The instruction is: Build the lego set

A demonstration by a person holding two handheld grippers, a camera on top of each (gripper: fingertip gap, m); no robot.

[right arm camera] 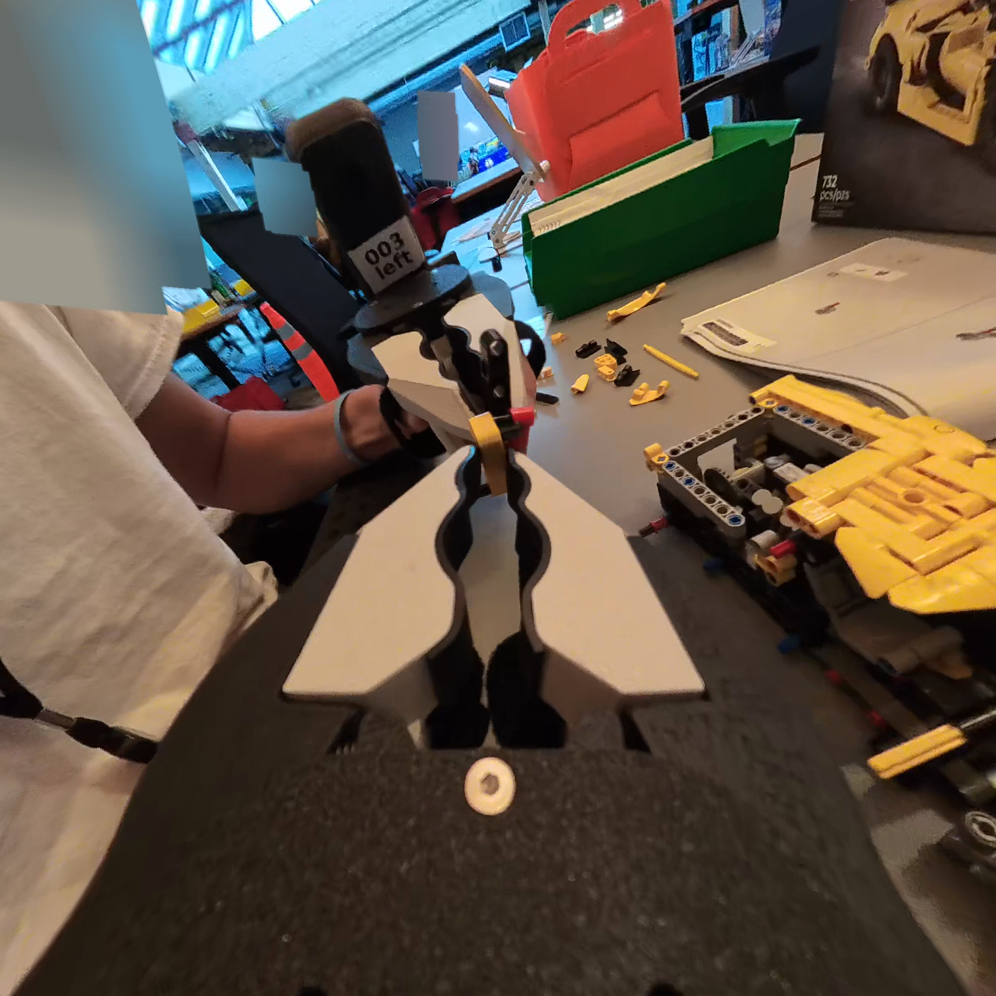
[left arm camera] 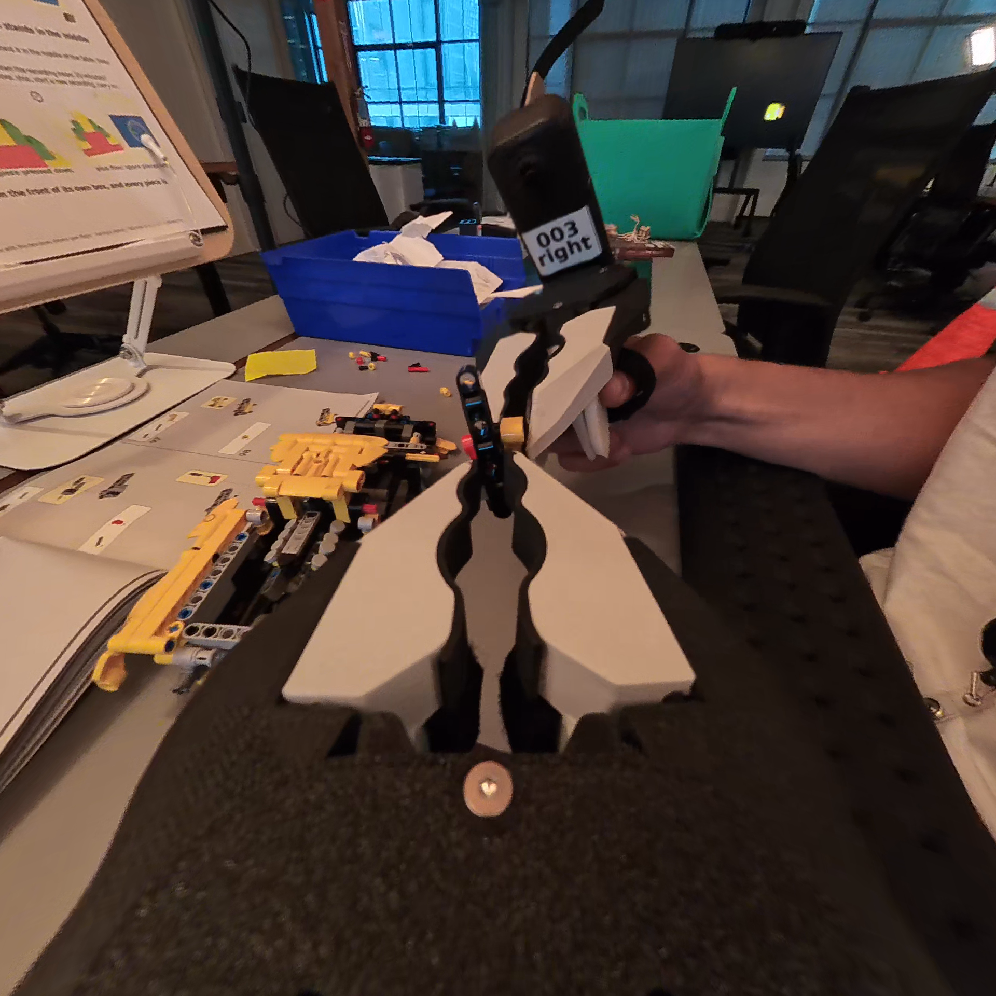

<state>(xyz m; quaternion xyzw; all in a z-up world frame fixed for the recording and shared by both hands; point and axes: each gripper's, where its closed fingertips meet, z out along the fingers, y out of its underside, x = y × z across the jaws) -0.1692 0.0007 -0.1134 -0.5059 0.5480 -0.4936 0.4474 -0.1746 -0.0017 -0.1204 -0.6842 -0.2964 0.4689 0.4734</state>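
Both grippers meet tip to tip in mid-air, just right of the half-built yellow-and-black lego car (left arm camera: 323, 485) on the grey table. Left gripper (left arm camera: 493, 485) is clamped on a black studless beam (left arm camera: 482, 431), long axis upright, red pin (left arm camera: 468, 444) at its side. Right gripper (right arm camera: 496, 474) is clamped on a small yellow connector (right arm camera: 491, 450), touching the beam approx. mid-height. Next move is prob. a straight push along the pin axis, w/ the right gripper doing the pressing.

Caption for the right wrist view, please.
Right claw pinches a yellow piece against the black beam held by the left claw.
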